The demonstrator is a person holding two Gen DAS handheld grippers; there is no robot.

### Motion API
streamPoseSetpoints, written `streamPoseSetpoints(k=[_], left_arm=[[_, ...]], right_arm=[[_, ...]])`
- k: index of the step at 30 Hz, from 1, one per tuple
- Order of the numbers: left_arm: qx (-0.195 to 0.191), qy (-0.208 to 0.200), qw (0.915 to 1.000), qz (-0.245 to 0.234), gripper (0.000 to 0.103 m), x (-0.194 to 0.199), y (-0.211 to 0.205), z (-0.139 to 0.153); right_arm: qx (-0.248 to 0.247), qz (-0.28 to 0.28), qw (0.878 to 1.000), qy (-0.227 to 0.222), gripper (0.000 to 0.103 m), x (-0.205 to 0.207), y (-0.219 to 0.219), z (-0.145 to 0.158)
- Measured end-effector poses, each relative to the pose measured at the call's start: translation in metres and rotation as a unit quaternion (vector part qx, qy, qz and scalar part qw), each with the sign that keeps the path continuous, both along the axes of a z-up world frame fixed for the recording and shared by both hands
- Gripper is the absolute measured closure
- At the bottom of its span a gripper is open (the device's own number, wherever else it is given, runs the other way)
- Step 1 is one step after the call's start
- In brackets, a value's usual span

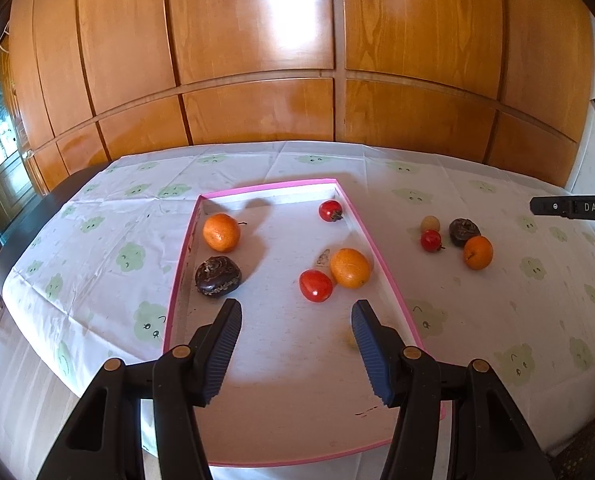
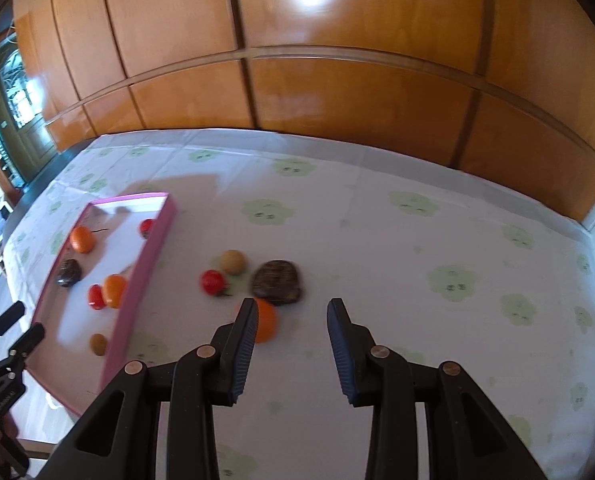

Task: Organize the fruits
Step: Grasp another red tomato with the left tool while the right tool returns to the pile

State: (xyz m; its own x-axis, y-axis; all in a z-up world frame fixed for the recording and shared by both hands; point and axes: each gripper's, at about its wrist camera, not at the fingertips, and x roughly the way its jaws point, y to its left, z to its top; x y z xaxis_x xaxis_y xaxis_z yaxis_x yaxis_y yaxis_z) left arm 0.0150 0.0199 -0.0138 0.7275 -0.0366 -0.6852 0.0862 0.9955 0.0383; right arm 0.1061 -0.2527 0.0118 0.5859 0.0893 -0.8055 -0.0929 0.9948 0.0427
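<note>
A pink-rimmed tray (image 1: 265, 189) holds two oranges (image 1: 221, 232), two red fruits (image 1: 316, 285), a dark wrinkled fruit (image 1: 217, 276) and a small yellowish one. My left gripper (image 1: 297, 306) hovers over the tray's near half, open, nothing between its fingers. To the right of the tray, on the cloth, lie an orange (image 2: 267, 320), a dark fruit (image 2: 277, 282), a red fruit (image 2: 212, 282) and a pale round fruit (image 2: 232, 262). My right gripper (image 2: 294, 304) hangs open just in front of this group. Its left finger covers part of the orange, and nothing is in its grip.
The table (image 2: 417, 260) wears a white cloth with green cloud prints and ends at a wooden panelled wall (image 2: 337, 92) behind. The tray's pink side wall (image 2: 143, 280) stands between the two fruit groups. The left gripper (image 2: 23, 326) shows at the lower left of the right wrist view.
</note>
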Motion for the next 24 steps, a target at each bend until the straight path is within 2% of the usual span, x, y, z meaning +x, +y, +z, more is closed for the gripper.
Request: streamPoseSetpoints(k=[7, 9, 12, 16, 24], left_arm=[[0.011, 0.003, 0.9999, -0.012, 0.045, 0.002, -0.010, 0.000], [0.014, 0.006, 0.9998, -0.014, 0.045, 0.003, -0.013, -0.001], [0.019, 0.009, 0.9996, -0.020, 0.045, 0.005, -0.019, -0.002], [0.023, 0.011, 0.9992, -0.030, 0.045, 0.008, -0.028, -0.003], [0.026, 0.012, 0.9978, -0.059, 0.045, 0.018, -0.052, 0.001]], right_arm=[[-0.010, -0.052, 0.999, 0.004, 0.067, 0.005, -0.049, -0.009], [0.001, -0.074, 0.997, 0.006, 0.067, 0.006, -0.065, -0.016], [0.018, -0.122, 0.992, 0.033, 0.067, 0.010, -0.089, -0.028], [0.037, -0.151, 0.987, 0.044, 0.067, 0.010, -0.104, -0.030], [0.051, -0.157, 0.985, 0.045, 0.067, 0.008, -0.106, -0.028]])
